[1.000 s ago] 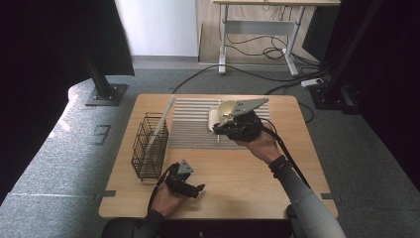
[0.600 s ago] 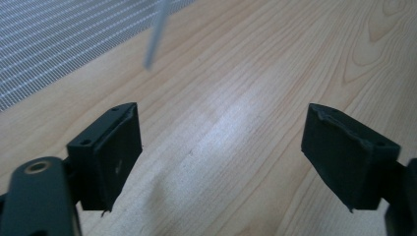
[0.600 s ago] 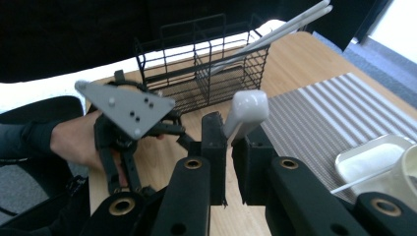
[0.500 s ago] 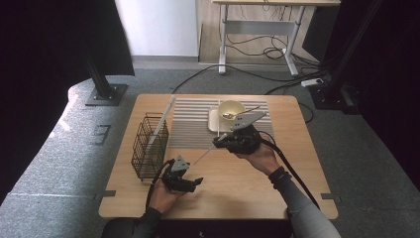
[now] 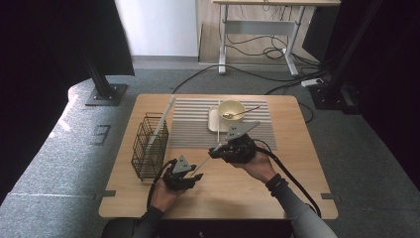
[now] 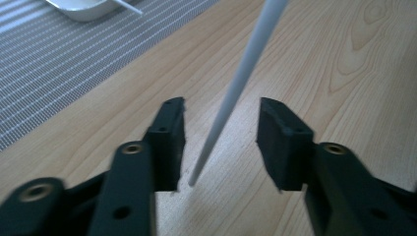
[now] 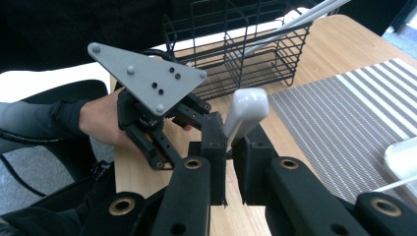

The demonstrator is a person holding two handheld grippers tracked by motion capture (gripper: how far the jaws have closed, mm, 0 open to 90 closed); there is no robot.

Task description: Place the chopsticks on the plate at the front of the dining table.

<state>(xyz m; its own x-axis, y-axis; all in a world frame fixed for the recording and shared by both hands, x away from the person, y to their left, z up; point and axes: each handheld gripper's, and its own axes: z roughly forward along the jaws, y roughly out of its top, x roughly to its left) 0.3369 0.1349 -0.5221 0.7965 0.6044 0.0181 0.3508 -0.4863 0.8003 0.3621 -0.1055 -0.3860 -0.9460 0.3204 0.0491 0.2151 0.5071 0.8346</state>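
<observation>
My right gripper [image 5: 215, 152] is shut on the thick end of a white chopstick [image 5: 204, 161], which slants down to the front left. In the right gripper view that end [image 7: 246, 105] sticks up between the pads of my right gripper [image 7: 231, 136]. The thin tip of the chopstick [image 6: 235, 93] stands between the jaws of my left gripper [image 6: 221, 109], touching neither pad. Those jaws have just been closing around it. My left gripper [image 5: 194, 176] sits low over the table's front left part, beside the basket.
A black wire basket [image 5: 148, 146] stands at the left with another white chopstick [image 5: 161, 121] leaning in it. On the striped mat [image 5: 190, 130] are a yellow bowl [image 5: 232, 110] with a spoon [image 5: 243, 112] and a white dish [image 5: 214, 121].
My right hand has come down and forward-left from beside the bowl, carrying the chopstick to my left gripper. My left gripper's jaws have narrowed around its tip.
</observation>
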